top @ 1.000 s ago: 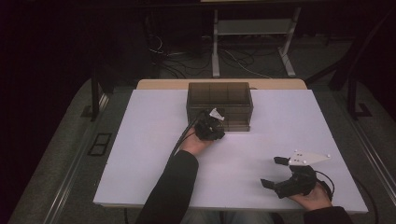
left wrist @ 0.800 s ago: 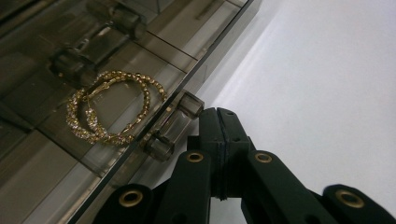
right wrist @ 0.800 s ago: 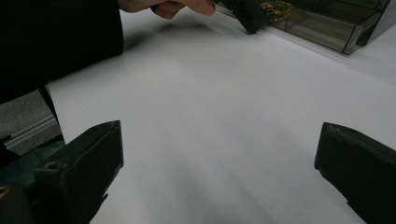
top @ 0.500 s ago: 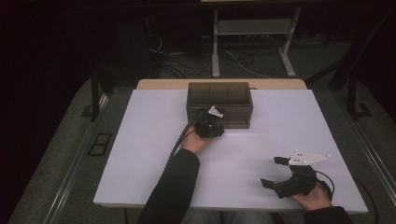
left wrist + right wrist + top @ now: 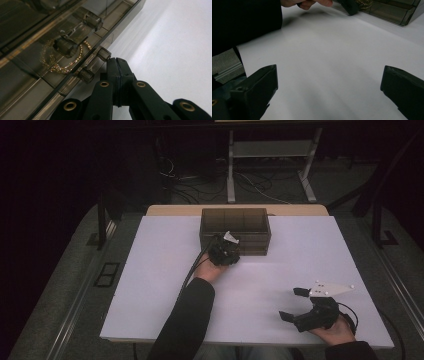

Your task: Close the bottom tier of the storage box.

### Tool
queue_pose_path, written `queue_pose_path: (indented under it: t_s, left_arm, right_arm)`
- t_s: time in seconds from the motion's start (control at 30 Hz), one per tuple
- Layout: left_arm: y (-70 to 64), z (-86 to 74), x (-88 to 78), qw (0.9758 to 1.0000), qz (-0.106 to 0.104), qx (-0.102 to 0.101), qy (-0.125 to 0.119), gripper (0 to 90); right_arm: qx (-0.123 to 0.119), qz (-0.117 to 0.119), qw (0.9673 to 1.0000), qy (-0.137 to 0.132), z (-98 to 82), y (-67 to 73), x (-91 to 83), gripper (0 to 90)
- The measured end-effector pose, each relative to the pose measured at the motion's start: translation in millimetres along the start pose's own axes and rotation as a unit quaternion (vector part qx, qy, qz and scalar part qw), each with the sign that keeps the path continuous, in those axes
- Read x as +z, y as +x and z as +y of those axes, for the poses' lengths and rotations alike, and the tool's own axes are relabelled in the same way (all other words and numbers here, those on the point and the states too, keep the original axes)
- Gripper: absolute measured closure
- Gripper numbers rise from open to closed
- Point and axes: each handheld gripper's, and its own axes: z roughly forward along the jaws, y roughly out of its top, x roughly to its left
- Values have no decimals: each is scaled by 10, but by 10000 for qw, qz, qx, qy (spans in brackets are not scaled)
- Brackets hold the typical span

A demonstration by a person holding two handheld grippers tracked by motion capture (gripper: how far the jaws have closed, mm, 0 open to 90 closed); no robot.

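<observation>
Left tongs [image 5: 117, 65] pressed fully together, empty, tips just beside a small knob [image 5: 104, 53] on the smoked drawer box [image 5: 235, 222], much as a second ago. Gold bracelet [image 5: 65, 60] lying inside behind the clear front. Right tongs [image 5: 295, 304] spread wide, empty, parked on the white tabletop [image 5: 160, 270]. Drawer probably not yet pulled.

Smoky translucent box [image 5: 235, 227]; gold bracelet [image 5: 65, 62]; white table [image 5: 310, 250].

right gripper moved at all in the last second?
No. In the high view the right gripper sits at the same spot near the table's front right corner, jaws open, just as far from the smoky drawer box as before.
</observation>
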Motion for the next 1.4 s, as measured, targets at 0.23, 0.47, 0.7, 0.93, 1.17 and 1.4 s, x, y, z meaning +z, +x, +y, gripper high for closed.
queue_pose_path:
  t_s: [0.23,0.47,0.7,0.93,1.17,1.4]
  left_arm:
    - [24,-2,0,9996,221,-152,-84,892]
    - [7,-14,-51,9995,171,-248,-25,885]
    - [-58,-12,-182,9999,-84,-80,-34,699]
    - [-138,-43,-387,9976,-590,-70,-355,450]
    - [-198,-68,-596,9948,-824,-112,-586,223]
    - [-220,-136,-733,9932,-784,-323,-796,0]
  right_arm:
    - [2,3,10000,-6,1,-2,0,6]
    - [8,-4,10000,-17,1,-6,-4,6]
    - [-20,10,10000,1,4,4,6,6]
    - [-29,14,10000,21,9,13,19,6]
    - [-51,26,10000,22,9,18,27,6]
    - [-53,25,10000,24,8,19,31,6]
